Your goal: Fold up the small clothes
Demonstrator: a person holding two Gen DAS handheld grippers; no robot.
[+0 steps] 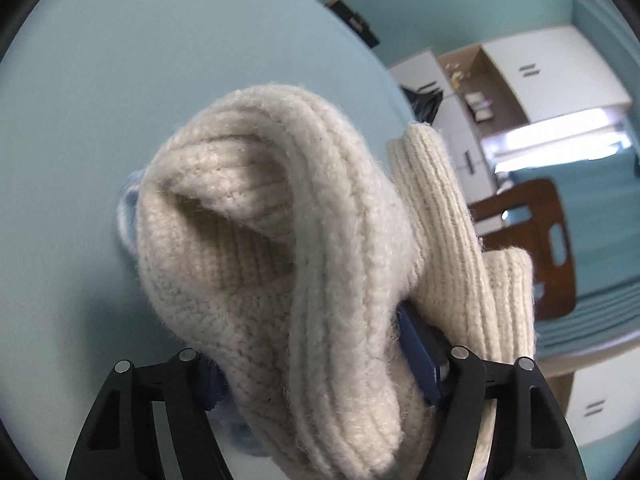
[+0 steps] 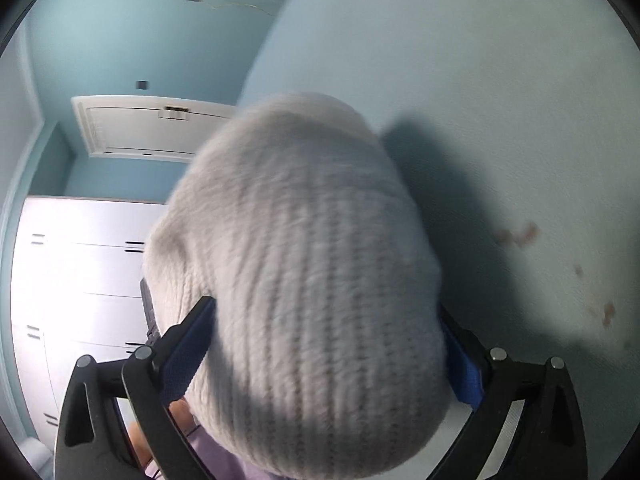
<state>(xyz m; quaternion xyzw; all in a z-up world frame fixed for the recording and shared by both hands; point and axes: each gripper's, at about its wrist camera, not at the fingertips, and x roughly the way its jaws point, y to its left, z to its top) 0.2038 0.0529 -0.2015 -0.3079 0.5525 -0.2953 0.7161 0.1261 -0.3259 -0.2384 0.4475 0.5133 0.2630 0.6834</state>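
Note:
A cream ribbed knit garment [image 1: 304, 264] fills the left wrist view, bunched and folded over between my left gripper's blue pads [image 1: 420, 360]. My left gripper [image 1: 320, 372] is shut on it and holds it above the pale blue table [image 1: 100, 100]. A bit of light blue knit [image 1: 128, 208] shows behind it at the left. In the right wrist view the same cream knit [image 2: 312, 280] bulges between the blue pads [image 2: 188, 352] of my right gripper [image 2: 324, 352], which is shut on it. The fingertips of both grippers are hidden by the fabric.
White cabinets [image 1: 552, 72], an open shelf [image 1: 476, 92] and a brown wooden chair [image 1: 536, 240] lie beyond the table edge at the right. In the right wrist view white drawers [image 2: 80, 280] and a white door [image 2: 144, 128] are at the left. The table [image 2: 500, 100] has small brown stains [image 2: 516, 236].

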